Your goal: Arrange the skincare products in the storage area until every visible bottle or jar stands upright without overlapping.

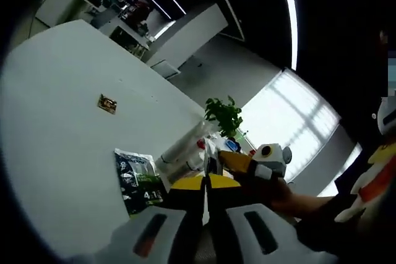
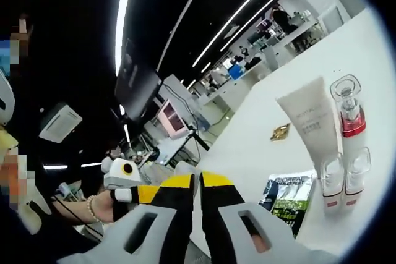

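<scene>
In the left gripper view, the left gripper is rising from the bottom edge with its yellow-tipped jaws pressed together and holding nothing. Just beyond the tips, a dark sachet with green and white print is lying flat on the white table, and a white tube is sitting beside it, close to a few small bottles that are too blurred to tell apart. A small gold tag is lying alone farther out on the table, and a green plant is standing behind the bottles. The right gripper is coming in from the right, held by a hand. In the right gripper view, the right gripper is also showing its jaws closed and empty. On the table the white tube is standing upright, touching a clear bottle with a red band, with two small clear bottles standing side by side in front. The sachet is lying beside them, and the gold tag is lying beyond. The left gripper is entering from the left.
</scene>
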`<control>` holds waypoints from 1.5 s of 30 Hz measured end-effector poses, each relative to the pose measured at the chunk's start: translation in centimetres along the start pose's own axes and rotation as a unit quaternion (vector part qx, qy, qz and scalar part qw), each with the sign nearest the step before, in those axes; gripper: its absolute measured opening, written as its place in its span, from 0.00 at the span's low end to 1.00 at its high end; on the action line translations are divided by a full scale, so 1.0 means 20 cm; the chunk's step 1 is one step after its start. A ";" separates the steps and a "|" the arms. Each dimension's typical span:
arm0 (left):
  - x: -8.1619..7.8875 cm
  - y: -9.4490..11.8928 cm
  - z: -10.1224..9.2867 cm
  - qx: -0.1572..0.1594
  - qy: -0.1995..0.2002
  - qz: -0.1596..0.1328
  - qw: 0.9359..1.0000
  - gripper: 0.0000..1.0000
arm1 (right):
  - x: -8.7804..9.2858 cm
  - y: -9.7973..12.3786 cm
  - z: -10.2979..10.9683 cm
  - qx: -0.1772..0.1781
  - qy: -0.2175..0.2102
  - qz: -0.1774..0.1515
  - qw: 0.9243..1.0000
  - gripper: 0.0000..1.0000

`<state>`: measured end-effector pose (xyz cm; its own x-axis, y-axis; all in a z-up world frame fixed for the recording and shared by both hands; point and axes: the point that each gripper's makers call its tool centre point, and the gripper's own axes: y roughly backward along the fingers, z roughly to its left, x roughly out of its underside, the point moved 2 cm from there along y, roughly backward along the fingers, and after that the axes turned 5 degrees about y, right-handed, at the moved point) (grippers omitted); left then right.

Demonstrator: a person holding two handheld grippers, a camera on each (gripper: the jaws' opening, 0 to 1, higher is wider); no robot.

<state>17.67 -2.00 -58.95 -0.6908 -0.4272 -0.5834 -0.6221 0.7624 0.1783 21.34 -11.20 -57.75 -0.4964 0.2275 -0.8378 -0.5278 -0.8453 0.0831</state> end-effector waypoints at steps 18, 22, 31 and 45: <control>0.04 0.08 0.18 -0.084 0.050 -0.002 0.995 0.00 | 0.14 -0.17 0.00 0.047 0.168 0.089 0.981 0.01; 0.05 0.09 0.21 -0.097 0.057 -0.002 0.994 0.00 | 0.17 -0.19 -0.01 0.060 0.188 0.103 0.975 0.01; 0.12 0.10 0.34 -0.142 0.062 0.019 0.988 0.00 | 0.29 -0.25 -0.05 0.070 0.219 0.132 0.964 0.01; 0.15 0.10 0.52 -0.192 0.063 0.049 0.978 0.00 | 0.45 -0.34 -0.16 0.087 0.208 0.164 0.960 0.01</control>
<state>18.25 3.37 -68.64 -0.7792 -0.4361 -0.4503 -0.6262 0.5742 0.5275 22.65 -4.83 -67.56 -0.3567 -0.2801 -0.8913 -0.5147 -0.7373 0.4377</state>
